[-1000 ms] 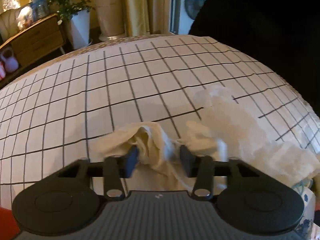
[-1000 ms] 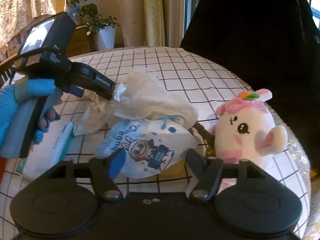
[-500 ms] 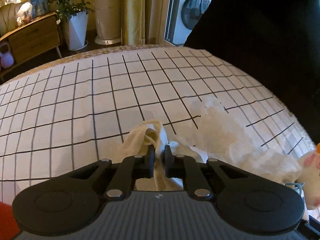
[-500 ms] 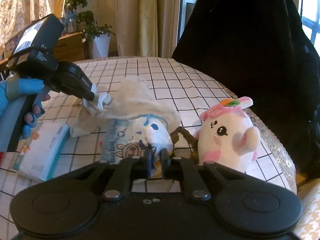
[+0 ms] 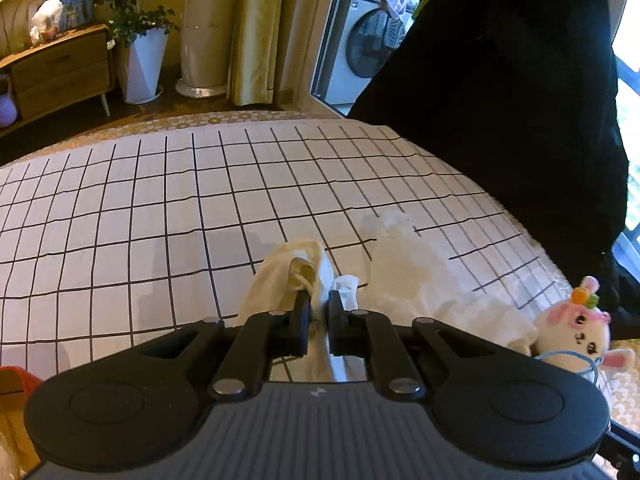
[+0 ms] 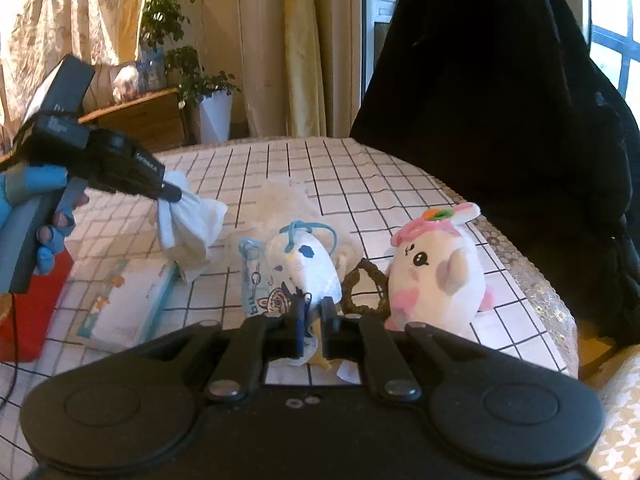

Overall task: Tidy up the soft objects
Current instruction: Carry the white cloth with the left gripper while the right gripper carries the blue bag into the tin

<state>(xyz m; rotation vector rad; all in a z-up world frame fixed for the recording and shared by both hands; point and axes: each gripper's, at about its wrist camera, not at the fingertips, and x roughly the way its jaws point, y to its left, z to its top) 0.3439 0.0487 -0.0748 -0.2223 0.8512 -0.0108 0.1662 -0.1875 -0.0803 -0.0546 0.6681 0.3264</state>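
— What have I got in each hand?

— My left gripper (image 5: pixel 319 307) pinches a crumpled white cloth (image 5: pixel 308 276); my right gripper (image 6: pixel 311 312) clamps the white cartoon-printed drawstring pouch (image 6: pixel 298 276), probably lifted, near the checked tabletop's (image 6: pixel 400 184) right edge.

Warm sunlight fills a room with long yellow curtains (image 5: pixel 256 28), a low wooden drawer cabinet (image 5: pixel 60 72), a leafy plant in a white angular pot (image 5: pixel 142 62) and a white front-loading washing machine (image 5: pixel 364 44) behind glass.
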